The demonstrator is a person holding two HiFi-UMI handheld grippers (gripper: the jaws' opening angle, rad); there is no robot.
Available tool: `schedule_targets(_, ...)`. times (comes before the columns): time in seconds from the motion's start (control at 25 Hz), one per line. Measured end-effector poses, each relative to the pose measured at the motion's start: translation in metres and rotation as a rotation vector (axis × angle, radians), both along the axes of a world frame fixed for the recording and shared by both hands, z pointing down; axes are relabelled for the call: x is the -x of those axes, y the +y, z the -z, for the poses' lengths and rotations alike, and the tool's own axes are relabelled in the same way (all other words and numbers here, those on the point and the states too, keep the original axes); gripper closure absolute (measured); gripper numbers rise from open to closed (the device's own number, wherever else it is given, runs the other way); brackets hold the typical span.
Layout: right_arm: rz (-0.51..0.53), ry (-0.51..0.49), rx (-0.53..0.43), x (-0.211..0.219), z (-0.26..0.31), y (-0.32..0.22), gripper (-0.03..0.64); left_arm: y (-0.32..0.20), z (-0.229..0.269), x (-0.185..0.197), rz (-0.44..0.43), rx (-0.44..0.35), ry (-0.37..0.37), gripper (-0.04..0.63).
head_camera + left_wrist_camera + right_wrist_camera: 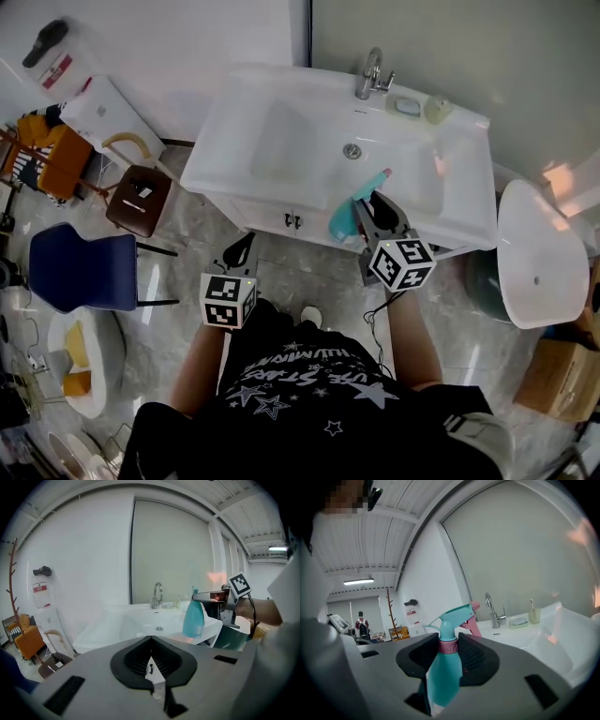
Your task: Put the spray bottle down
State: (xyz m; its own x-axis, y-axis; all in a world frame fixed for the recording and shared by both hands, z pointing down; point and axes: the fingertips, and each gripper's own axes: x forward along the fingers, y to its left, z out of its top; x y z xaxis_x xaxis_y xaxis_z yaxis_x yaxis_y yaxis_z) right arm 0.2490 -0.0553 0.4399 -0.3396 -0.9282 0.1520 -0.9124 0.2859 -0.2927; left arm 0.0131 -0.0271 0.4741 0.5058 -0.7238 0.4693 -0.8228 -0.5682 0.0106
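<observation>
1. The left claw point(243, 249) is hanging nearest the person's body, short of the sink's front. Its pads are resting together with nothing between them. It is tilting a little downward toward the cabinet below.
2. The right claw point(449, 645) is reaching further forward on an outstretched forearm and pointing roughly level. Its jaws are clamping the spray bottle point(444, 679) at the pink collar just under the trigger head. It is therefore the hand placed to do the setting down, with the other one well apart on the left.
3. The bottle is hanging upright in that grip, long axis vertical. Its teal body is dropping below the pads and its pink nozzle is pointing away over the basin. Seen from the left gripper view, its base is sitting about level with the front right edge of the sink point(217, 159). Whether it is touching that edge cannot be told.
4. The relation that matters is straight down. The landing surface is lying under and slightly ahead of the base, so the move is probably calling for a short lowering onto the flat white rim, keeping the body vertical so that it is not tipping into the bowl.
5. Beyond it, the drain is showing in the bowl. At the back, the faucet point(372, 75), a soap dish point(406, 106) and a cup point(437, 109) are standing near one another, well apart from the bottle.
</observation>
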Motion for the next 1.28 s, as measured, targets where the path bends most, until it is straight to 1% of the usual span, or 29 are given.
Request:
schedule_targets(0.24, 0.032, 0.009, 0.004, 0.020, -0.001, -0.039, 0.476, -0.031, -0.008, 0.019, 0.030, 0.014, 0.009, 0.580)
schedule_targets(0.48, 0.017, 0.009, 0.030, 0.040, -0.012, -0.098, 0.476, -0.093, -0.018, 0.038, 0.034, 0.010, 0.021, 0.580)
schedule_targets(0.64, 0.028, 0.018, 0.035, 0.062, -0.016, -0.154, 0.476, -0.150, -0.021, 0.059, 0.048, 0.008, 0.035, 0.580)
schedule_targets(0.88, 0.046, 0.043, 0.042, 0.100, -0.010, -0.247, 0.476, -0.237, -0.025, 0.091, 0.049, 0.042, 0.051, 0.580)
schedule_targets(1.12, 0.061, 0.056, 0.016, 0.130, 0.019, -0.336, 0.474, -0.316, -0.015, 0.112, 0.035, 0.043, 0.084, 0.580)
schedule_targets(1.28, 0.071, 0.081, 0.008, 0.149, 0.025, -0.392, 0.474, -0.363, -0.016, 0.120, 0.027, 0.049, 0.101, 0.580)
